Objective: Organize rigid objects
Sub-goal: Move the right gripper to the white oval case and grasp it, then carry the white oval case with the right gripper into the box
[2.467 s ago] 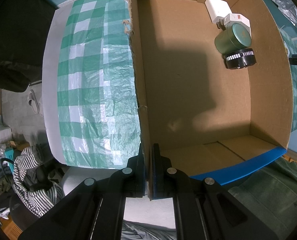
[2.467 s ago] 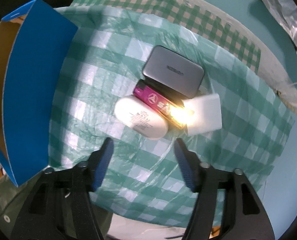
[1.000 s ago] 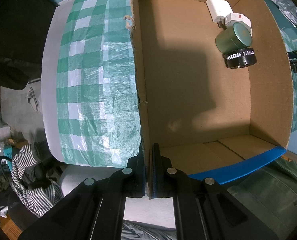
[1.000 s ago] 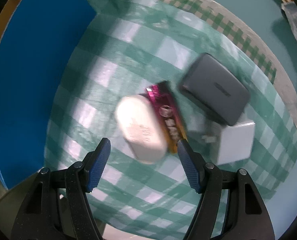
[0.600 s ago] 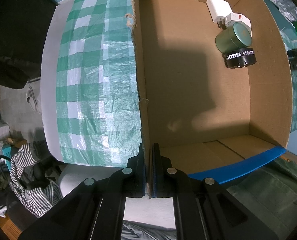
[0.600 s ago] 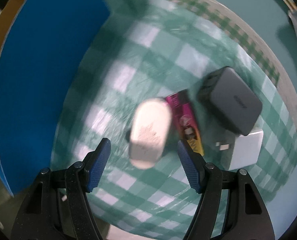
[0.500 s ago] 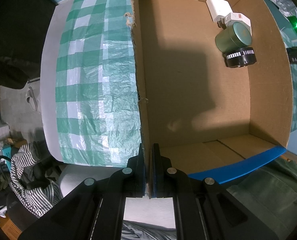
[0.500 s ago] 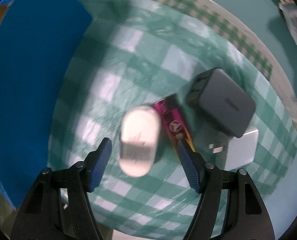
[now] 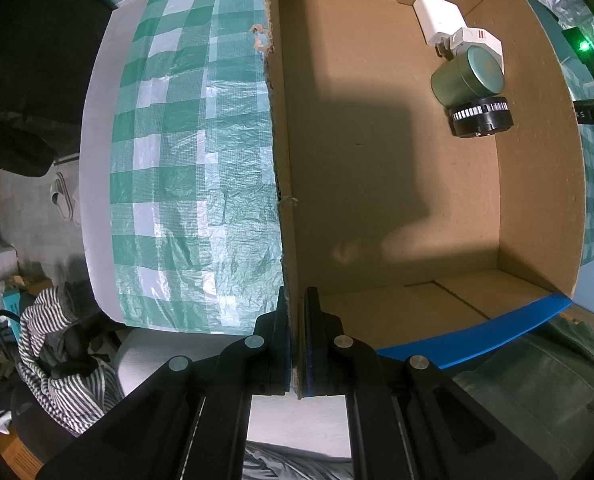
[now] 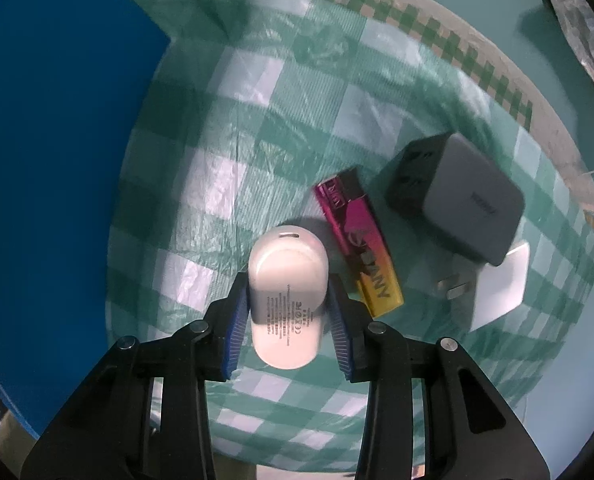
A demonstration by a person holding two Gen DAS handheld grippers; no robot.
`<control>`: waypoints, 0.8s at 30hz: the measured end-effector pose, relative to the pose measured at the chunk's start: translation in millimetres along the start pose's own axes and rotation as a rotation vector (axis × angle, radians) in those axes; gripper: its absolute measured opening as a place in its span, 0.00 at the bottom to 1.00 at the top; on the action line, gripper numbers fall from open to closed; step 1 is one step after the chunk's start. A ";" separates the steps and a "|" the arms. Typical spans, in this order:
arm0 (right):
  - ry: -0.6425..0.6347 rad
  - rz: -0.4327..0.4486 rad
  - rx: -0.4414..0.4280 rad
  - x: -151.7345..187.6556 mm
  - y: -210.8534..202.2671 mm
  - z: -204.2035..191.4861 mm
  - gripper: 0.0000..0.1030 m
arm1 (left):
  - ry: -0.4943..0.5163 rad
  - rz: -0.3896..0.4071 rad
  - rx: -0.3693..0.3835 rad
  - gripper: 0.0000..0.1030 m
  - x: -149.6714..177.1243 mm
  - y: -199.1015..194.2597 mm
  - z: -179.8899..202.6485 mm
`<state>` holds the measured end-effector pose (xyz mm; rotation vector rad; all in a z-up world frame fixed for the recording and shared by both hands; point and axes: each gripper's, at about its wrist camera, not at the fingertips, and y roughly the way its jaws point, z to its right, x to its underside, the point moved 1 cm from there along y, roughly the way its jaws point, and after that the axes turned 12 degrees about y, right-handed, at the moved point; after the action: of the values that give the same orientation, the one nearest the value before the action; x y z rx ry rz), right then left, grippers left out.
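your right gripper (image 10: 288, 316) is clamped on the white pod case (image 10: 287, 296), above the tablecloth (image 10: 257, 128). left gripper (image 9: 295, 344) pinches the cardboard box (image 9: 285, 184) wall, steadying it for the drop.

We read "ANNY" in dark letters, upside down, on the yellow end of the flat magenta-to-yellow rectangular box (image 10: 359, 245); the white rounded plastic charger (image 10: 287, 294) carries small grey print with a CE mark, the rest too fine to make out; the grey square adapter (image 10: 471, 204) bears a faint, illegible logo.
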<state>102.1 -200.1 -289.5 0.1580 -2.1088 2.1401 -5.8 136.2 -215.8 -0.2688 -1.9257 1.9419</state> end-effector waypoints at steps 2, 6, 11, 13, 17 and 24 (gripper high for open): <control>0.014 0.010 0.000 0.1 0.1 1.3 0.36 | 0.000 0.000 0.000 0.05 -0.2 -0.2 0.2; 0.006 0.021 -0.003 4.2 -1.6 1.6 0.36 | 0.004 -0.002 -0.001 0.05 -1.0 0.5 0.7; -0.005 0.017 -0.017 14.9 -8.6 -0.6 0.36 | 0.007 -0.001 -0.002 0.05 -1.0 -0.1 1.5; -0.013 0.022 -0.024 19.8 -14.3 -3.0 0.36 | 0.009 0.001 -0.002 0.05 -1.0 -1.0 1.8; -0.031 0.029 -0.036 26.6 -26.2 -5.6 0.36 | 0.011 0.001 -0.003 0.05 -0.4 -0.7 1.9; -0.067 0.047 -0.043 35.5 -54.0 -12.2 0.36 | 0.014 0.001 -0.003 0.05 -0.7 -1.0 2.1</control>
<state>76.4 -186.5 -230.5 0.1797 -2.2148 2.1424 -5.8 134.0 -214.9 -0.2835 -1.9199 1.9334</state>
